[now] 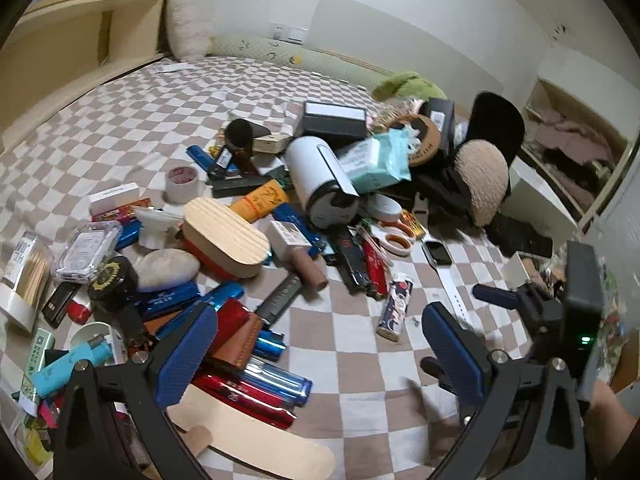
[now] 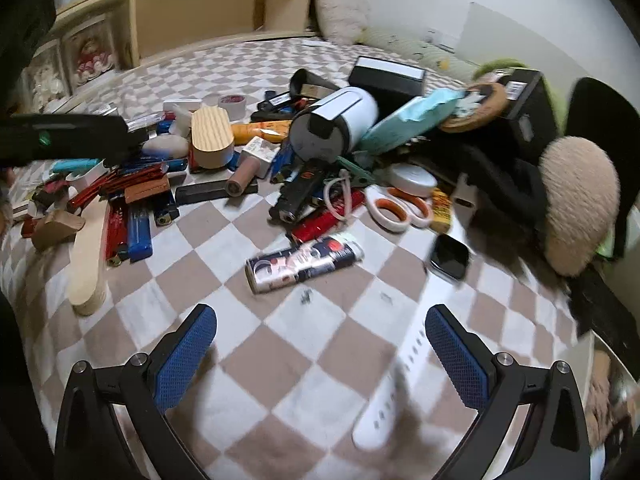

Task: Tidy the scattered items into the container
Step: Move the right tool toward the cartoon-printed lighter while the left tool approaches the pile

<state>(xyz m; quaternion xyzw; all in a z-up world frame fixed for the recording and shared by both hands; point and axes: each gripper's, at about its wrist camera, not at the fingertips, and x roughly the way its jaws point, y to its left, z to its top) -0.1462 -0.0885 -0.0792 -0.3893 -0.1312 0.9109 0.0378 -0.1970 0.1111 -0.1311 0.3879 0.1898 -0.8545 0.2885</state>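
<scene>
Soft woven cloth under me, the checked blanket [image 2: 320,340], matt and a little fuzzy. My pads [image 2: 186,354] are blue rubber with a fine knurled grain, set on matt black plastic arms with bright metal screws. The strap [image 2: 394,396] looks like smooth white silicone, the watch [image 2: 450,256] face glossy black glass. That lighter [image 2: 304,260] has a shiny printed wrap. The box [image 1: 226,236] lid is pale wood with a ribbed grain. The scissors [image 2: 396,210] have smooth white and orange plastic handles. The cushion [image 2: 576,204] is shaggy beige plush.
</scene>
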